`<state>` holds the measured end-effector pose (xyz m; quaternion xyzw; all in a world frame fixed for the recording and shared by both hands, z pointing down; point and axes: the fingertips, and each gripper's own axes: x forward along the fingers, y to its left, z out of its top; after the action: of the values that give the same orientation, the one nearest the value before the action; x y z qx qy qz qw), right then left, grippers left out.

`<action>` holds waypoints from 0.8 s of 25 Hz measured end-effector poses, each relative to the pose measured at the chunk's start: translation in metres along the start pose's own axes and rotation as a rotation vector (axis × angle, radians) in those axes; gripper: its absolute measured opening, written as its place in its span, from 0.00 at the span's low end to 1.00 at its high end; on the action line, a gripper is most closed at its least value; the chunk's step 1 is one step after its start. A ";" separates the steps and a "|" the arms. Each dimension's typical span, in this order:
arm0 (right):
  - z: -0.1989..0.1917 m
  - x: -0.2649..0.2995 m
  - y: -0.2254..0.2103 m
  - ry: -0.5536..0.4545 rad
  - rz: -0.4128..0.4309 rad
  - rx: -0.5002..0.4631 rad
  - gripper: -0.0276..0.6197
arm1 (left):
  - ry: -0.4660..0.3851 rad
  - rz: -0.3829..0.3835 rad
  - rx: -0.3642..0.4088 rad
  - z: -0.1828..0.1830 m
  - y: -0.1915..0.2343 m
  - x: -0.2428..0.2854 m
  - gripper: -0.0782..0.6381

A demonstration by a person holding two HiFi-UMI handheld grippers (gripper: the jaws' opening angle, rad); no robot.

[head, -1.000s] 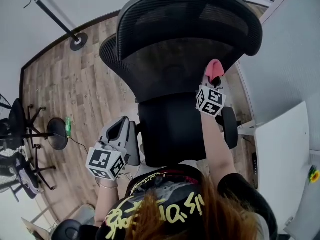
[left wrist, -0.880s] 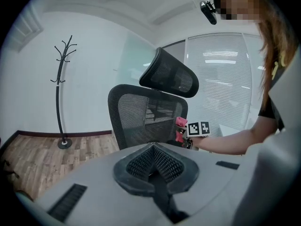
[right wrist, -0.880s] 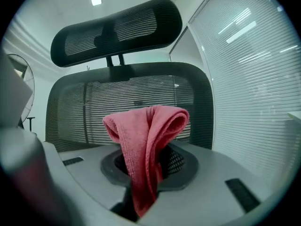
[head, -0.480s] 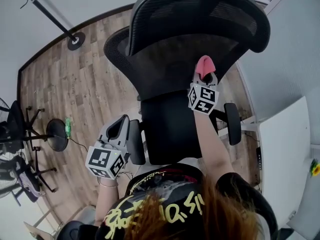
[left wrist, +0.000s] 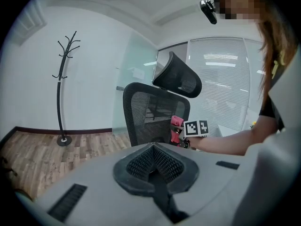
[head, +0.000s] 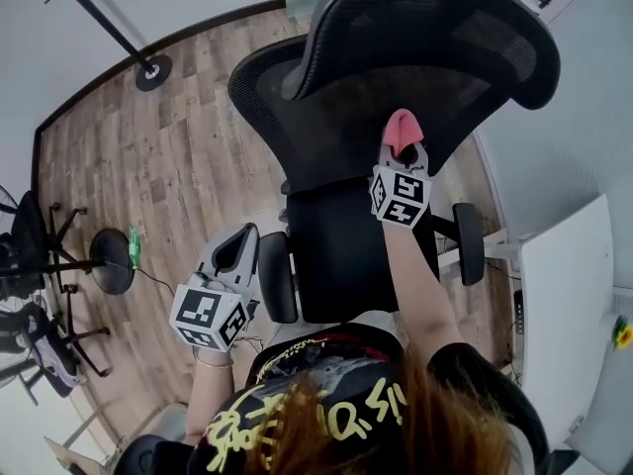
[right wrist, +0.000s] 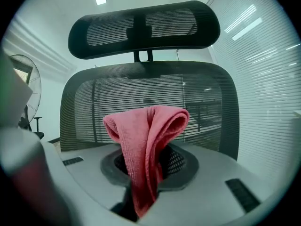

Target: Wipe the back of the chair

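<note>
— Where do we stand with the chair?
— We hold the right gripper [head: 401, 149] up to the black mesh chair back [head: 326, 117], on the side that faces the seat [head: 341, 255] and below the headrest [head: 435, 18]. Its jaws grip a folded pink cloth [right wrist: 148, 145], which sticks out past the tips toward the mesh.
— Does the cloth touch the mesh?
— We cannot tell. It sits right at the mesh, on the right half of the back.
— And our other hand?
— We carry the left gripper [head: 237, 250] low, just beside the armrest [head: 274, 277] on our left and well apart from the back. Its jaws are pressed together with nothing between them.
— The setting?
— A wood-look floor [head: 148, 166], a coat stand [left wrist: 61, 93] by the white wall and a white desk [head: 564, 285] at our right.
</note>
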<state>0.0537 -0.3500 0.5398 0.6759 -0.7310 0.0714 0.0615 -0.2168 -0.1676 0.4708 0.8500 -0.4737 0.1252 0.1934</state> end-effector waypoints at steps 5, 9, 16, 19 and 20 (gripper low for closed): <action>0.000 0.001 0.021 0.004 0.018 -0.006 0.16 | -0.005 0.000 -0.010 0.001 0.012 -0.007 0.10; 0.000 0.001 0.036 0.007 0.024 -0.004 0.16 | -0.010 -0.004 -0.011 0.001 0.019 -0.011 0.10; -0.002 0.001 0.059 0.006 0.040 -0.001 0.16 | -0.010 -0.012 -0.019 -0.001 0.027 -0.011 0.10; -0.003 0.000 0.071 0.007 0.060 -0.001 0.16 | -0.012 -0.015 -0.020 -0.002 0.029 -0.011 0.10; -0.003 -0.001 0.076 0.007 0.067 -0.002 0.16 | -0.013 -0.015 -0.020 -0.002 0.030 -0.011 0.10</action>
<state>-0.0216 -0.3429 0.5415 0.6507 -0.7531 0.0750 0.0622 -0.2483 -0.1728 0.4741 0.8526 -0.4696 0.1134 0.1995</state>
